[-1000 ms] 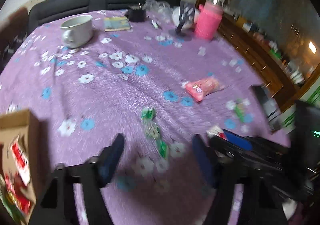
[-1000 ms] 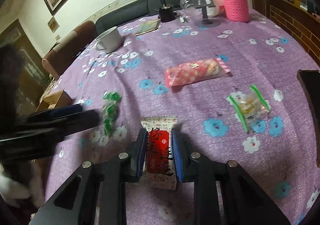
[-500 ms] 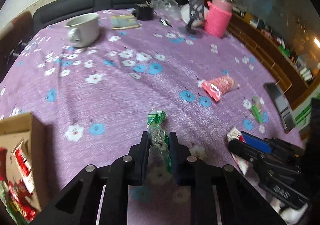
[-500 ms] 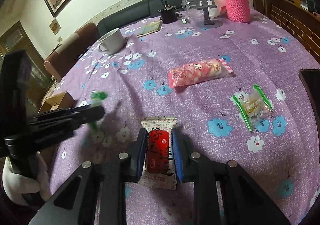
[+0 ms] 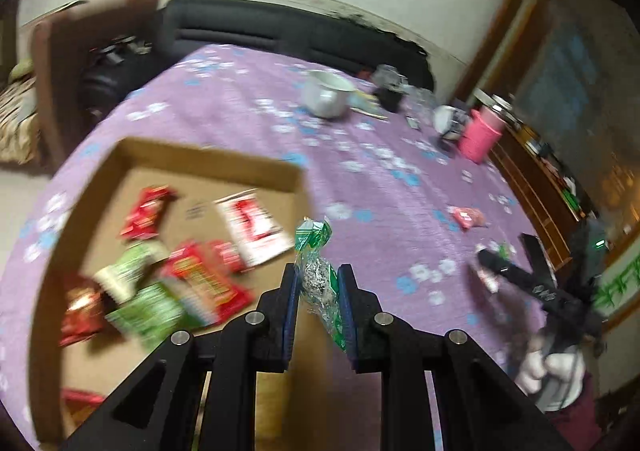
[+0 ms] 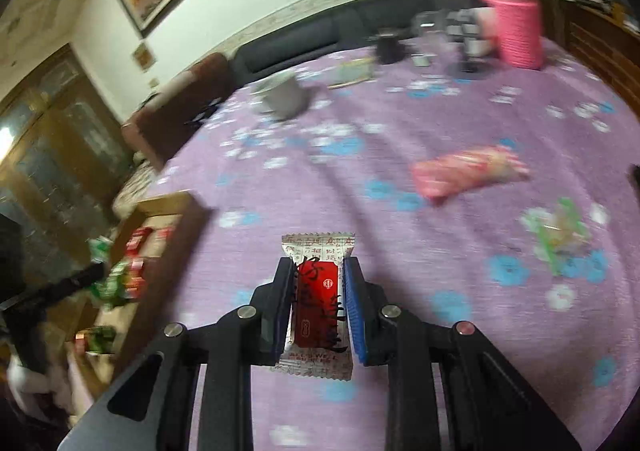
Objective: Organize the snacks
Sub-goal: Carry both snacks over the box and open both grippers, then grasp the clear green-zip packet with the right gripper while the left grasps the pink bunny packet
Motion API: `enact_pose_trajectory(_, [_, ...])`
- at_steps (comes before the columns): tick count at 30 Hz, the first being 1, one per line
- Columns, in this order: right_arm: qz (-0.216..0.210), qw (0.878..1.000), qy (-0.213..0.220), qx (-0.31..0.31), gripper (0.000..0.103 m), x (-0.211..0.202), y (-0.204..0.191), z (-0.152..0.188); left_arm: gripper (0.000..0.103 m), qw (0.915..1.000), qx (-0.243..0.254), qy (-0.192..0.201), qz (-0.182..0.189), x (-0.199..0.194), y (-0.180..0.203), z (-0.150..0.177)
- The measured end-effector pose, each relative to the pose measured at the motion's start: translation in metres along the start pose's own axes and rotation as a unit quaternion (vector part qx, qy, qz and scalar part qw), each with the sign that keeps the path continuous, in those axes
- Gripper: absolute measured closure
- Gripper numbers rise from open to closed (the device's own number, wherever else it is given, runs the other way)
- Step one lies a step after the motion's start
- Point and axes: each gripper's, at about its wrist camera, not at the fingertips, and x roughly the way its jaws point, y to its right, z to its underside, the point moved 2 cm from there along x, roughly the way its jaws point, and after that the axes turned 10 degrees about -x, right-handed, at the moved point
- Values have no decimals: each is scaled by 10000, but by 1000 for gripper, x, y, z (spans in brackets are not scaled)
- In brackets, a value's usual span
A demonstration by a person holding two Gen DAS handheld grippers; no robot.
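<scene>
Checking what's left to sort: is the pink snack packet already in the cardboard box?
No, the pink snack packet lies on the purple tablecloth, apart from the cardboard box.

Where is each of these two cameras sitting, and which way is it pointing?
Left wrist: rides the left gripper, looking along its fingers at the green candy it holds over the cardboard box; the right gripper shows too.
Right wrist: rides the right gripper, looking across the purple tablecloth; it clamps a red-and-white packet.
Shared: box, white mug, pink bottle.
</scene>
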Motion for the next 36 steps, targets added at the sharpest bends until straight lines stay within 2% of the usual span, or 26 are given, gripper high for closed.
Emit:
enact_pose_trajectory(3, [-254,9991,-160,-297,79,13,-39,-15,83,9996,-274,-30,-6,-2,-26,3])
enact_pose_trajectory(7, [-522,9955,-357,-709,79,34,-95,-33,83,9991,-384,-166,9,6,-38,10])
enact_pose_trajectory(12, [-628,9881,-575,-1282,78,65,-159,-48,83,9983,-486,-315,-63,14,-50,20])
enact_pose_trajectory(14, [-592,9843,-695,-1512,78,83,-180,-52,81,9976,-595,-362,19,11,-56,24])
enact_pose_trajectory(18, [-530,9782,-978,-1753,78,121,-207,-59,52,9965,-716,-314,291,-6,-63,29])
enact_pose_trajectory(19, [-478,9765,-1054,-1819,78,134,-213,-60,49,9963,-721,-281,368,-12,-64,30])
enact_pose_trajectory(23, [-367,9749,-1168,-1862,77,165,-222,-65,39,9958,-741,-116,520,-32,-69,29])
enact_pose_trajectory(25, [-322,9764,-1151,-1801,73,170,-222,-68,37,9957,-750,-30,544,-39,-71,28])
enact_pose_trajectory(30, [-293,9841,-812,-1554,59,143,-205,-76,26,9943,-793,83,701,-47,-70,27])
enact_pose_trajectory(33, [-239,9876,-659,-1406,58,117,-181,-71,21,9928,-744,40,936,-48,-59,29])
enact_pose_trajectory(36, [-142,9911,-563,-1194,58,92,-147,-60,21,9910,-601,-73,1197,-47,-42,31])
